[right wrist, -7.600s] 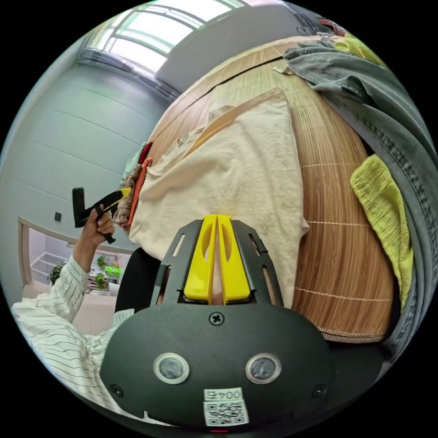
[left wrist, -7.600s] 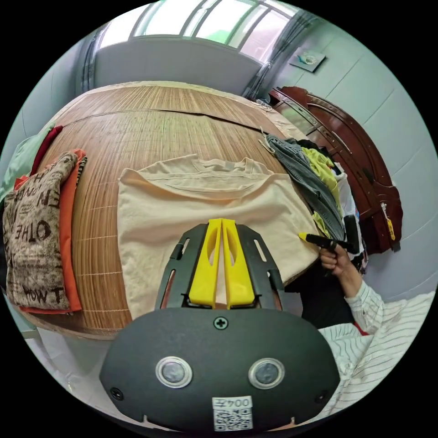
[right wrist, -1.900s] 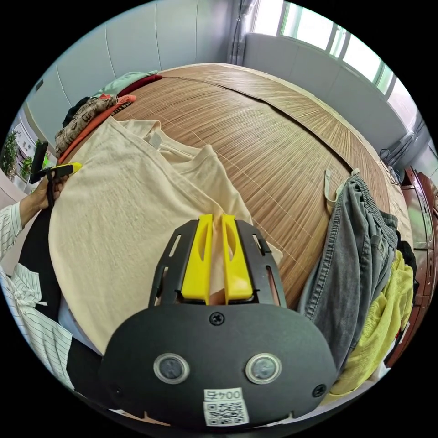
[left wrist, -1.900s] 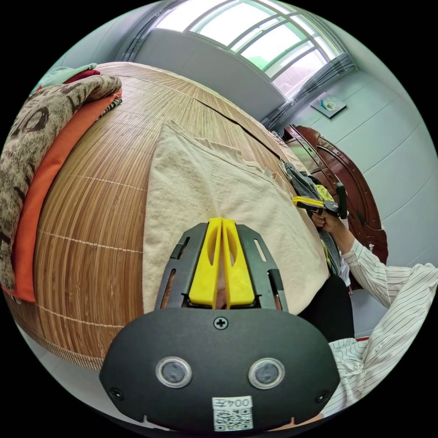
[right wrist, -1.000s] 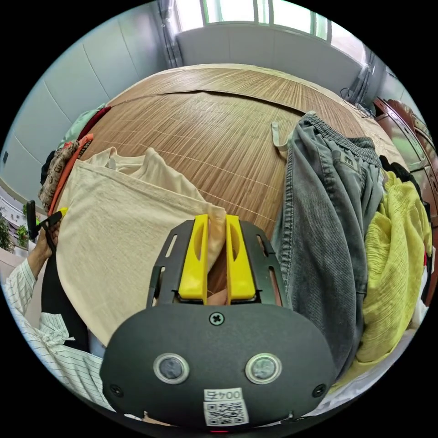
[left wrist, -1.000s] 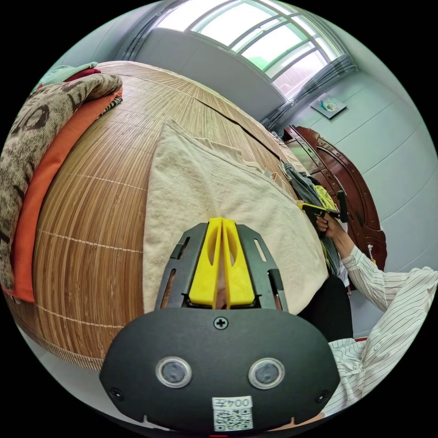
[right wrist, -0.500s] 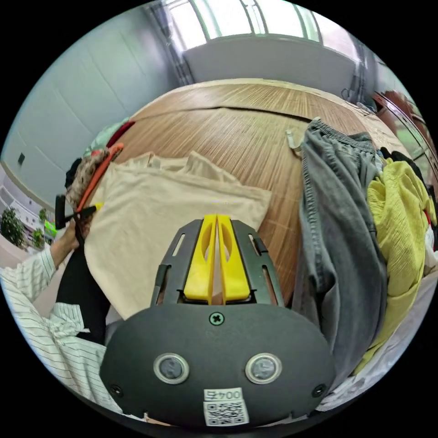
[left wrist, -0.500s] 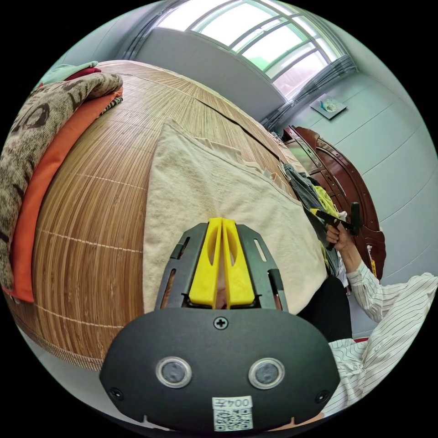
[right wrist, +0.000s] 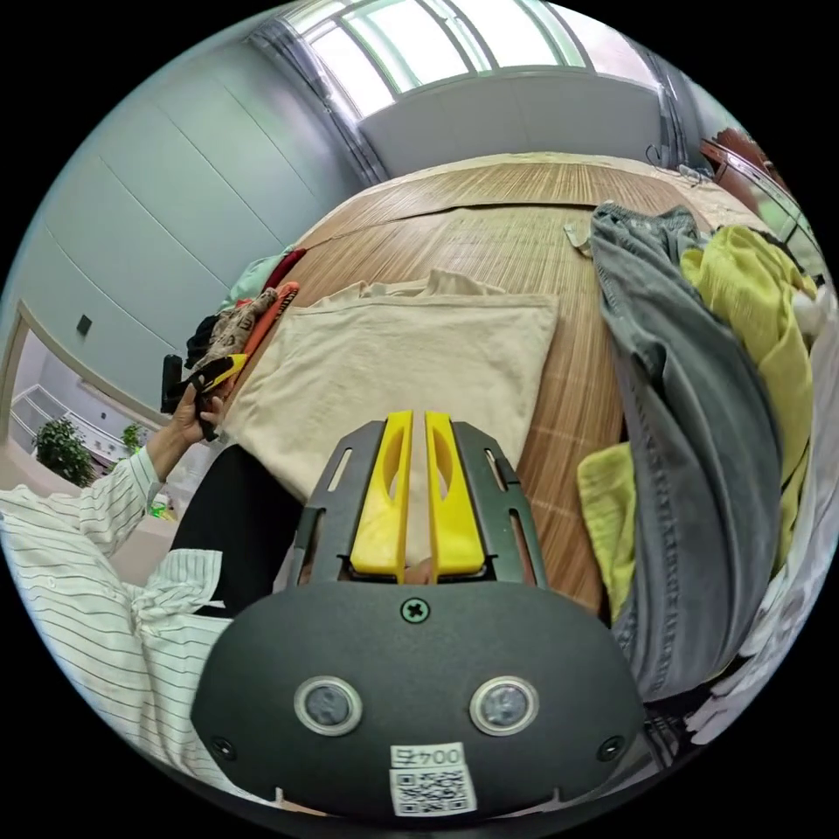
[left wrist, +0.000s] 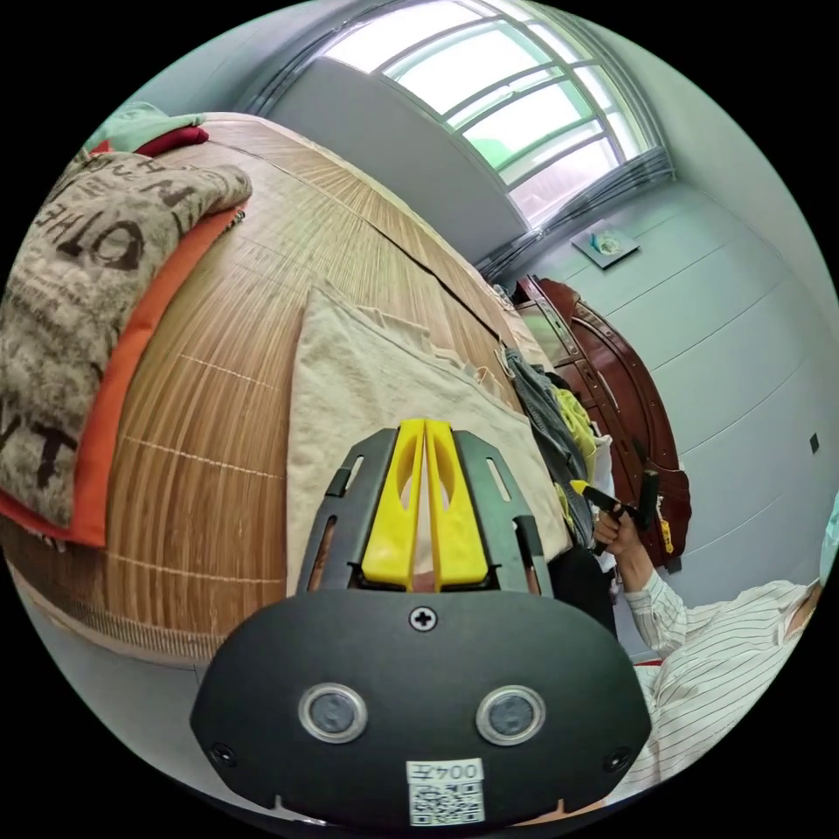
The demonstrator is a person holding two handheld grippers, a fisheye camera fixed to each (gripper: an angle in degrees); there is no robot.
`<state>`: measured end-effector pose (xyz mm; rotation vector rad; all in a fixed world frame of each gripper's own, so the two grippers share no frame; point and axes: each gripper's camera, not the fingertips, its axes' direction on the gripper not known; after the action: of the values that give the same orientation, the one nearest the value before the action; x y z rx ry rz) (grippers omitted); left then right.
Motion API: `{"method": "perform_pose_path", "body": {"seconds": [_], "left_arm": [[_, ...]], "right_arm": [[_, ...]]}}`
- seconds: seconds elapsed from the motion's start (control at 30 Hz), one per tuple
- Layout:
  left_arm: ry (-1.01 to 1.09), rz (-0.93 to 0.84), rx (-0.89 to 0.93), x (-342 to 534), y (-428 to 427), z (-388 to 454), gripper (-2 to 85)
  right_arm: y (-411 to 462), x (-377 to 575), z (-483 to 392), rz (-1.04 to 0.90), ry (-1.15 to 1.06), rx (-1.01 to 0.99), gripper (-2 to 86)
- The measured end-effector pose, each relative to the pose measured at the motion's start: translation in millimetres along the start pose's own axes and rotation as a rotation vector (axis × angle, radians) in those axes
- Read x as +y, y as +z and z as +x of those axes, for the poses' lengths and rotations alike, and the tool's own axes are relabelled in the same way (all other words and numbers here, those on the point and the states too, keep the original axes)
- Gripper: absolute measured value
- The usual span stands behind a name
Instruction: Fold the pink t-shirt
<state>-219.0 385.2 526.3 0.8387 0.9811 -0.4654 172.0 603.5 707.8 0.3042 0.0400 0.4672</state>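
The pale peach-pink t-shirt [left wrist: 367, 393] [right wrist: 393, 367] lies flat on the bamboo mat [right wrist: 489, 227] as a rectangle, sides folded in and collar at the far edge. My left gripper [left wrist: 424, 430] hangs over the shirt's near left part, jaws pressed together with nothing between them. The right gripper view shows the left gripper [right wrist: 229, 363] in a hand, just off the shirt's left edge. My right gripper [right wrist: 418, 421] hovers above the shirt's near edge, jaws a narrow gap apart and empty. In the left gripper view the right gripper [left wrist: 584, 488] is held off the bed's near right corner.
A stack of folded clothes [left wrist: 79, 288] [right wrist: 253, 323], printed cloth on orange, lies left of the shirt. Grey jeans [right wrist: 690, 393] and a yellow-green garment [right wrist: 760, 323] are heaped on the right. A dark wooden headboard [left wrist: 612, 367] stands beyond. A striped sleeve [right wrist: 87, 542] is near.
My right gripper let go of the shirt's right side, which now lies folded in, and drew back toward the person. The left gripper also pulled back off the shirt's left edge.
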Motion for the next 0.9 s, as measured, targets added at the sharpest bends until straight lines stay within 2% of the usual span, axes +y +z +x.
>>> {"method": "perform_pose_path", "body": {"seconds": [0.13, 0.37, 0.67, 0.83, 0.9], "left_arm": [[-0.013, -0.030, -0.121, 35.7, -54.7, -13.5, 0.3], [-0.142, -0.034, -0.104, 92.1, -84.1, -42.8, 2.2], [-0.199, 0.067, -0.012, 123.3, -74.8, -44.7, 7.8], [-0.168, 0.022, -0.134, 122.6, -75.5, -37.0, 2.8], [-0.135, -0.005, -0.163, 119.8, -73.7, -31.2, 2.0]], "right_arm": [[4.8, 44.8, 4.6, 0.001, 0.112, -0.044, 3.9], [3.8, 70.0, 31.4, 0.067, 0.307, -0.140, 3.9], [16.7, 74.9, 25.2, 0.018, 0.319, -0.164, 3.0], [32.9, 80.0, 34.4, -0.077, 0.312, -0.063, 0.3], [33.0, 85.1, 43.9, -0.061, 0.334, -0.104, -0.2]]}}
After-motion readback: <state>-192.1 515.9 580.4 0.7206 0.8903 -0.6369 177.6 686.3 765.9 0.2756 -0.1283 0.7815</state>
